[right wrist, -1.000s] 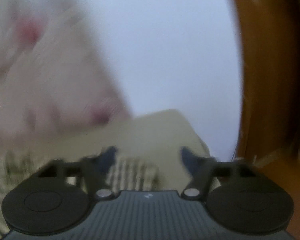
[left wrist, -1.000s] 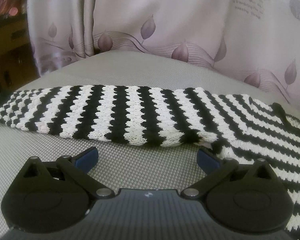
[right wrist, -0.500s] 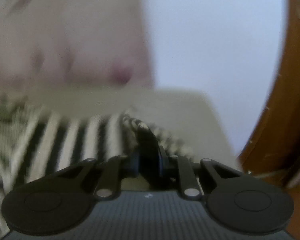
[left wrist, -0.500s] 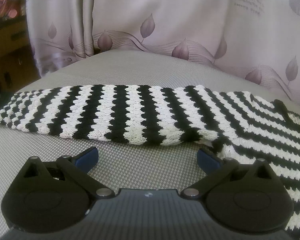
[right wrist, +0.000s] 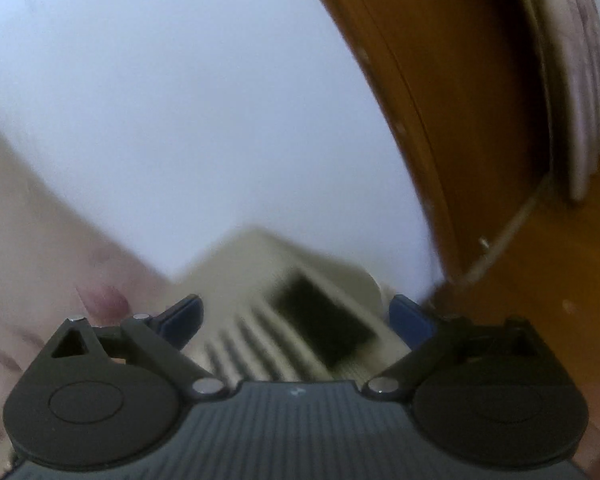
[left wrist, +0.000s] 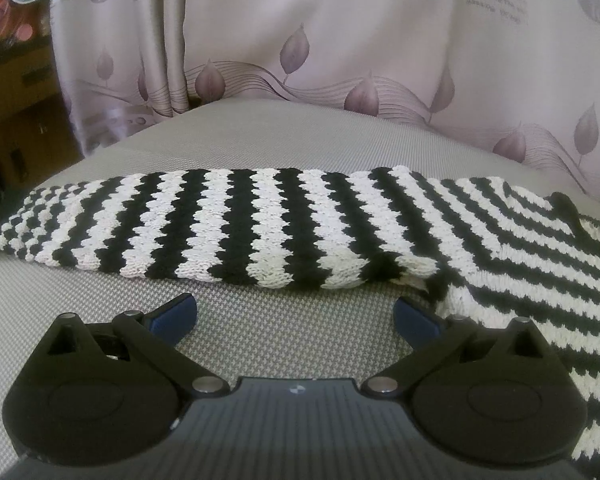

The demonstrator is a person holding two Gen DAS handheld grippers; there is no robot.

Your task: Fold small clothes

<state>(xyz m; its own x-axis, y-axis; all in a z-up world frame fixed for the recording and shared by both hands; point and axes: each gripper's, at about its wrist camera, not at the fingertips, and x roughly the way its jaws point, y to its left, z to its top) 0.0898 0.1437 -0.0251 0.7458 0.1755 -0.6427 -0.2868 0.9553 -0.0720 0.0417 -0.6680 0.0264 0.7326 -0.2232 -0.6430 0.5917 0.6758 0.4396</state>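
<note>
Both grippers are seen with jaws spread and nothing grasped: the left gripper (left wrist: 295, 316) hangs low over the grey cushion (left wrist: 260, 136), just short of the near edge of the striped knit garment (left wrist: 260, 224), whose long sleeve lies flat across the cushion, while the right gripper (right wrist: 296, 318) is blurred over a striped corner. An early fold step is judged to be in hand, and the sleeve edge would next have to be pinched. Open cushion is left behind the sleeve, bounded by the curtain (left wrist: 340, 40).

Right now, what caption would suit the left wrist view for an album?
Open left gripper poised before a black-and-white striped knit sweater spread on a grey cushion.
</note>
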